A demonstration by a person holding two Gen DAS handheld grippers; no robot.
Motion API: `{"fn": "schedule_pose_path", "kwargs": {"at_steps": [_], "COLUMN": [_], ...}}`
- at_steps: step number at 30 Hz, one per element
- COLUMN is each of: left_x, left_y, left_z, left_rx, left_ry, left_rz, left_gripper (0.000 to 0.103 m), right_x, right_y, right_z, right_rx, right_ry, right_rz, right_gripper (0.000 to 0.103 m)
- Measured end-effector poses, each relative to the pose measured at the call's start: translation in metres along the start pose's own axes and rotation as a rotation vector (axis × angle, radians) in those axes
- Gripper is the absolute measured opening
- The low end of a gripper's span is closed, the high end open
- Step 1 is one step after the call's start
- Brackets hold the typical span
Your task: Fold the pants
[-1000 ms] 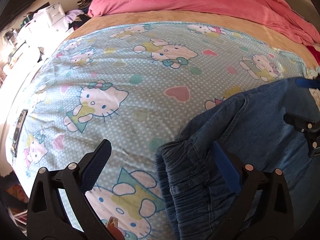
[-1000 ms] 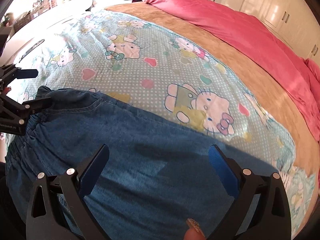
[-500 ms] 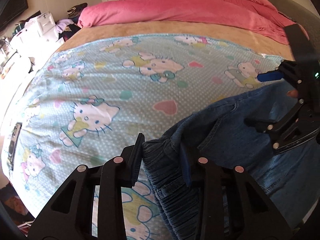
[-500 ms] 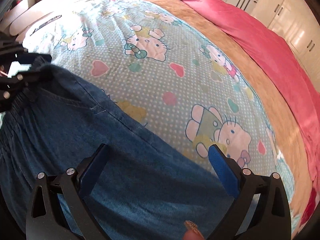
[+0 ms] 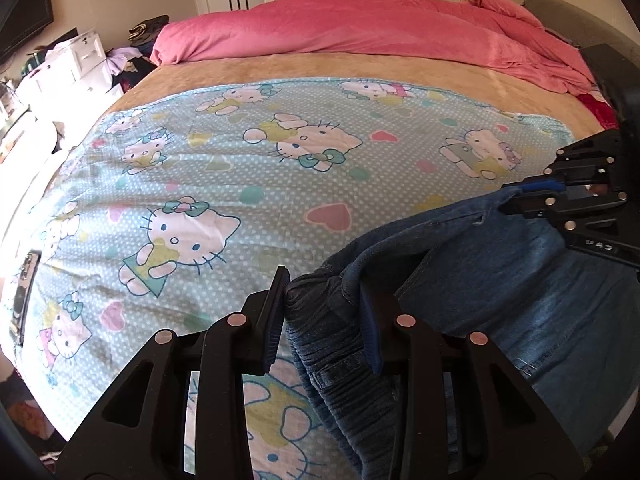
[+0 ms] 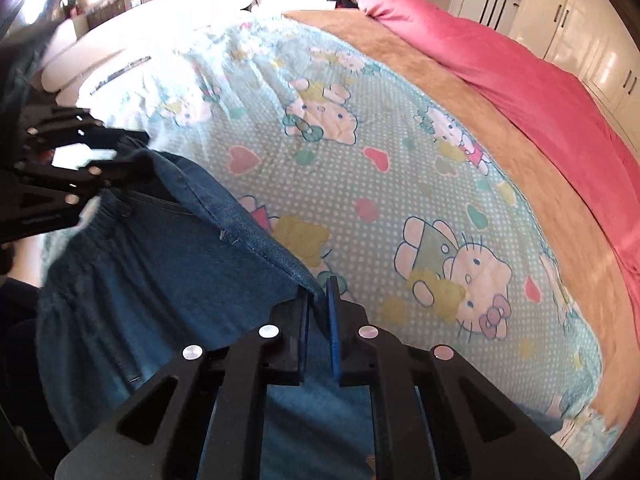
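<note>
Blue denim pants lie at the near edge of the bed, with the elastic waistband bunched at the left. My left gripper is shut on that gathered waistband, denim filling the gap between its pads. My right gripper is shut on the pants' far seam edge, which is pinched thin between the blue pads. Each wrist view shows the other tool too: the right gripper at the seam on the right, the left gripper at the waistband on the left. The held edge is raised slightly off the blanket.
A light-blue cartoon-cat blanket covers the bed over a tan sheet. A pink duvet is heaped at the far end. A phone lies at the blanket's left edge. White drawers and wardrobe doors stand beyond.
Both grippers went from wide open to shut on the pants, the left one first on the waistband, the right one just now on the seam edge. The gripped edge has lifted slightly.
</note>
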State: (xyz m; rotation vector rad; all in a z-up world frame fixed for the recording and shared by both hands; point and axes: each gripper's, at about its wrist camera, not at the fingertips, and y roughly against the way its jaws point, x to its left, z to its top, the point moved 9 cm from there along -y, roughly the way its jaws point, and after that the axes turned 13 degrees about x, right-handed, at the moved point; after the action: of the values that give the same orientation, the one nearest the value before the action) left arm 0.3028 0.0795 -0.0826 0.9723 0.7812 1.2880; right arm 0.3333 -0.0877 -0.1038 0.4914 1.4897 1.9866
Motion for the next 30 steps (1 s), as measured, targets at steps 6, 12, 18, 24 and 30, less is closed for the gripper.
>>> {"fn": "schedule_pose_path", "kwargs": {"at_steps": [6, 12, 18, 24, 30], "left_x": [-0.013, -0.029, -0.040, -0.046, -0.046], "left_y": [0.029, 0.059, 0.073, 0.067, 0.068], "left_z": [-0.010, -0.038, -0.085, -0.134, -0.160], "left_rx": [-0.042, -0.080, -0.090, -0.058, -0.017], "left_ry": [-0.025, -0.072, -0.094, -0.072, -0.055], "left_rz": [-0.028, -0.059, -0.100, -0.119, -0.140], "left_gripper": [0.025, 0.025, 0.025, 0.025, 0.025], "right_x": [0.023, 0.057, 0.109, 0.163, 0.213], "right_y": [0.055, 0.092, 0.110, 0.102, 0.078], "right_z": [-0.028, -0.067, -0.112, -0.150, -0.179], "right_rx": [-0.110, -0.161, -0.154, -0.078, 0.011], "right_ry": [-0.032, -0.042, -0.014, 0.026, 0.076], "right_rz": [0.034, 0.044, 0.072, 0.125, 0.170], "right_gripper": [0.006, 0.006, 0.006, 0.006, 0.006]}}
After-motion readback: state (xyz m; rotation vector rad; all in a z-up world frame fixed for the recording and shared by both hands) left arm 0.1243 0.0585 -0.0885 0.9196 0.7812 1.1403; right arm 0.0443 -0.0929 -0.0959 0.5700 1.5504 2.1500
